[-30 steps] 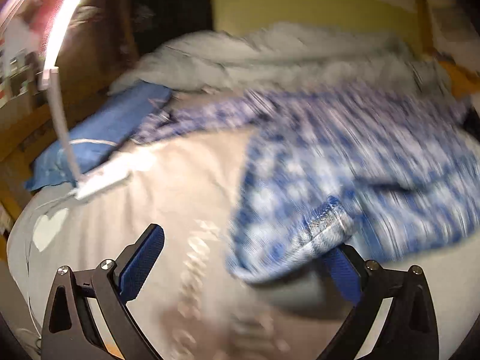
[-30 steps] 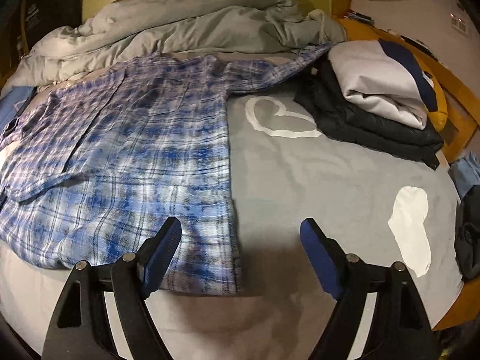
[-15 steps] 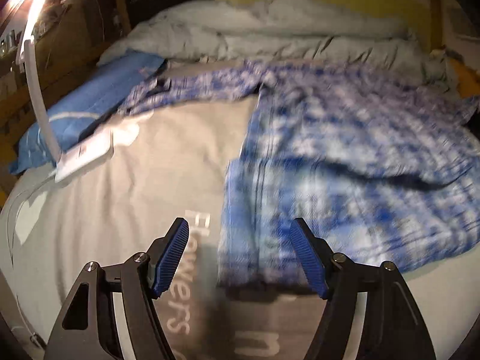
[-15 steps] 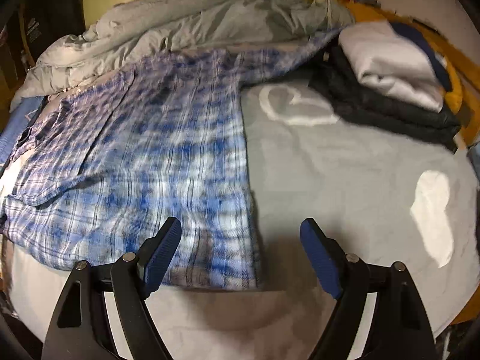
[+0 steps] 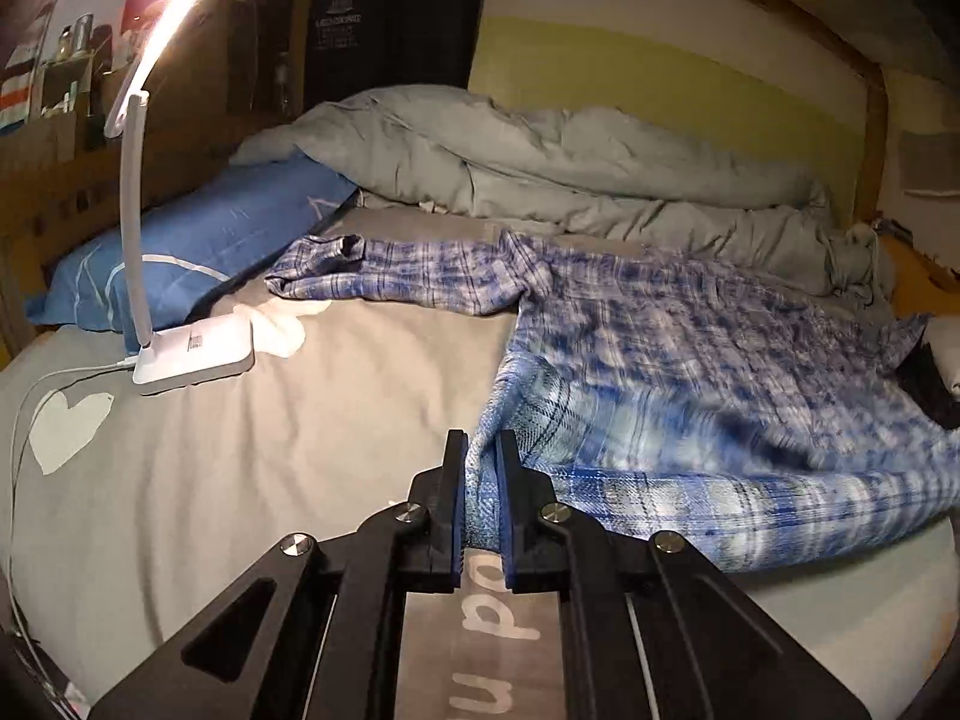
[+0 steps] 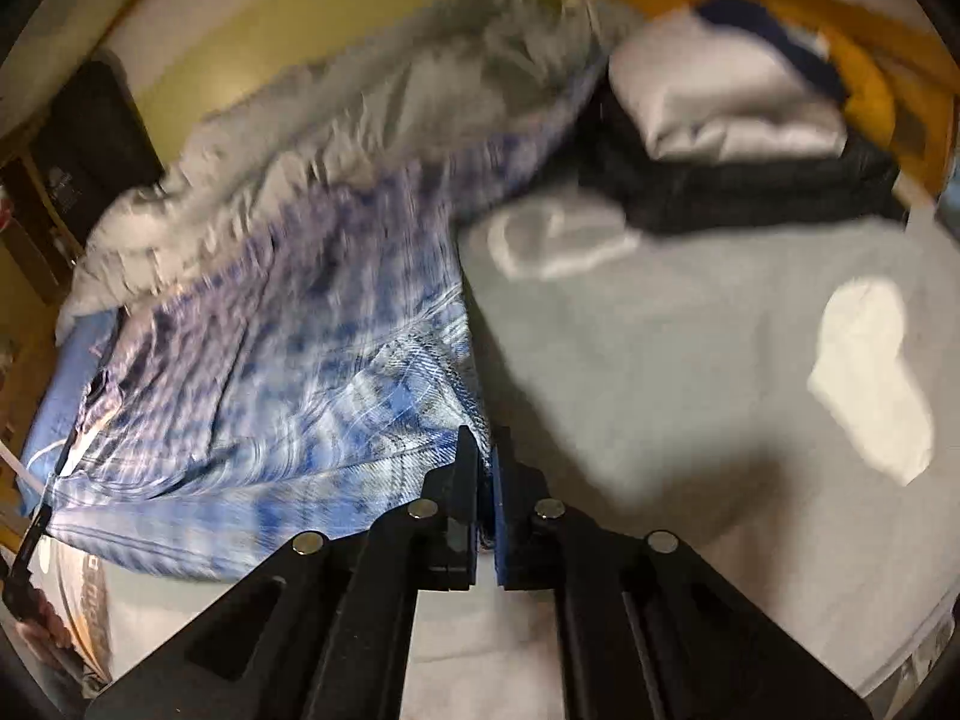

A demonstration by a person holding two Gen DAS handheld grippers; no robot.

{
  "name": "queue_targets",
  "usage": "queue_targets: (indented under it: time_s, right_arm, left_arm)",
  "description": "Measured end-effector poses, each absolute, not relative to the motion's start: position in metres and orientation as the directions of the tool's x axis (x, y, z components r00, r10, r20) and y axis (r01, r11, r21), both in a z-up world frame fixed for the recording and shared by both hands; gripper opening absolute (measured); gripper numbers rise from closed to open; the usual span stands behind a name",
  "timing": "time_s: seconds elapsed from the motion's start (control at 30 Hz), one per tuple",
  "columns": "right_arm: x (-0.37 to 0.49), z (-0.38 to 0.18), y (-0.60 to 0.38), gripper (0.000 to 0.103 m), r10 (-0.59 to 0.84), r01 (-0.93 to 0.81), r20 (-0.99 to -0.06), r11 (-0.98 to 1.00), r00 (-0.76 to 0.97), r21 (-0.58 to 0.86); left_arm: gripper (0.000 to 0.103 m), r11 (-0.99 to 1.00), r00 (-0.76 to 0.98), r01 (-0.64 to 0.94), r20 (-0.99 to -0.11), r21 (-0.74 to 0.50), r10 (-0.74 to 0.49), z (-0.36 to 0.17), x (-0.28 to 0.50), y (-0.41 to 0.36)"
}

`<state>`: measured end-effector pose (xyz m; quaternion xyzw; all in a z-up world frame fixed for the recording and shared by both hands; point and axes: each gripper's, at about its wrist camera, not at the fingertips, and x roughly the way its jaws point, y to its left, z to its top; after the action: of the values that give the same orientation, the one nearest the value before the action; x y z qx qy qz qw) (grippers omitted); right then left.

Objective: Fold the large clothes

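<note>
My left gripper [image 5: 480, 462] has its jaws closing, and between the two black fingers I see the hem corner of the blue plaid shirt [image 5: 690, 360], the cloth pinched and lifted a little off the grey sheet [image 5: 270, 450]. My right gripper [image 6: 485, 450] has its fingers pressed together on the other bottom corner of the same shirt [image 6: 288, 372], with a thin fold of plaid caught between the blue pads. From the left fingers the shirt spreads away ahead and to the right, one sleeve stretched off to the left toward a blue pillow [image 5: 198, 246]. Ahead of the shirt lies a rumpled grey duvet [image 5: 540, 162]. Left of my left fingers a white desk lamp [image 5: 192, 354] stands on the sheet beside a white heart print. From the right fingers the shirt runs ahead and to the left, much of it blurred. Far ahead and to the right of those fingers sits a stack of folded clothes [image 6: 738, 150], a pale garment on top of dark ones, well apart from the shirt's hem.
</note>
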<state>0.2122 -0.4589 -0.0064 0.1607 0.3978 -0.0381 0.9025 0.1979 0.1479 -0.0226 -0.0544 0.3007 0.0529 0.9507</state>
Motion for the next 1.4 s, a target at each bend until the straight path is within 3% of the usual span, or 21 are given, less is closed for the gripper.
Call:
queue_targets:
  time_s: [0.17,0.3,0.37,0.4,0.47,0.63,0.8,0.9,1.0,1.13,1.27,1.4]
  right_arm:
    - [0.235,-0.054,-0.452,0.004,0.031,0.252,-0.872,0.952,0.489,0.176]
    - [0.236,-0.048,-0.45,0.009,-0.031,0.266,-0.863,0.956,0.504,0.121]
    - [0.23,-0.032,-0.448,0.021,-0.127,0.29,-0.825,0.956,0.551,0.047]
    - [0.229,-0.025,-0.446,0.032,-0.156,0.297,-0.804,0.954,0.574,0.028]
    - [0.224,-0.01,-0.44,0.044,-0.161,0.289,-0.761,0.957,0.628,0.036]
    - [0.22,0.008,-0.41,0.064,-0.086,0.173,-0.703,0.984,0.706,0.053]
    - [0.225,0.006,-0.36,0.087,-0.002,0.021,-0.702,1.0,0.712,0.019]
    - [0.232,-0.006,-0.333,0.093,0.018,-0.037,-0.721,0.999,0.692,-0.011]
    - [0.237,-0.016,-0.314,0.095,0.001,-0.058,-0.731,0.997,0.682,-0.053]
    - [0.239,-0.025,-0.299,0.096,0.011,-0.112,-0.728,0.99,0.685,-0.09]
    - [0.238,-0.028,-0.295,0.098,-0.036,-0.102,-0.698,0.983,0.715,-0.155]
    - [0.235,-0.023,-0.295,0.098,0.007,-0.127,-0.693,0.984,0.721,-0.122]
  left_arm:
    - [0.011,0.987,0.607,-0.158,-0.788,0.007,0.103,-0.079,0.232,0.143]
    - [0.014,0.988,0.649,-0.149,-0.751,0.03,0.12,-0.076,0.228,0.143]
    - [0.022,0.989,0.7,-0.145,-0.702,0.041,0.131,-0.063,0.219,0.141]
    - [0.034,0.988,0.723,-0.147,-0.677,0.042,0.136,-0.057,0.213,0.138]
    - [0.05,0.993,0.767,-0.121,-0.634,0.01,0.1,-0.042,0.205,0.131]
    - [0.05,1.0,0.8,0.026,-0.599,-0.01,-0.026,-0.024,0.2,0.093]
    - [0.051,0.975,0.693,0.204,-0.692,-0.083,-0.204,-0.037,0.221,0.043]
    - [0.051,0.946,0.56,0.281,-0.773,-0.161,-0.298,-0.058,0.25,0.013]
    - [0.051,0.951,0.518,0.266,-0.809,-0.157,-0.279,-0.07,0.274,-0.008]
    - [0.051,0.966,0.562,0.235,-0.796,-0.107,-0.225,-0.067,0.297,-0.014]
    - [0.051,0.98,0.646,0.199,-0.755,0.026,-0.112,-0.065,0.308,-0.008]
    - [0.051,0.982,0.649,0.18,-0.742,-0.061,-0.165,-0.056,0.3,0.013]
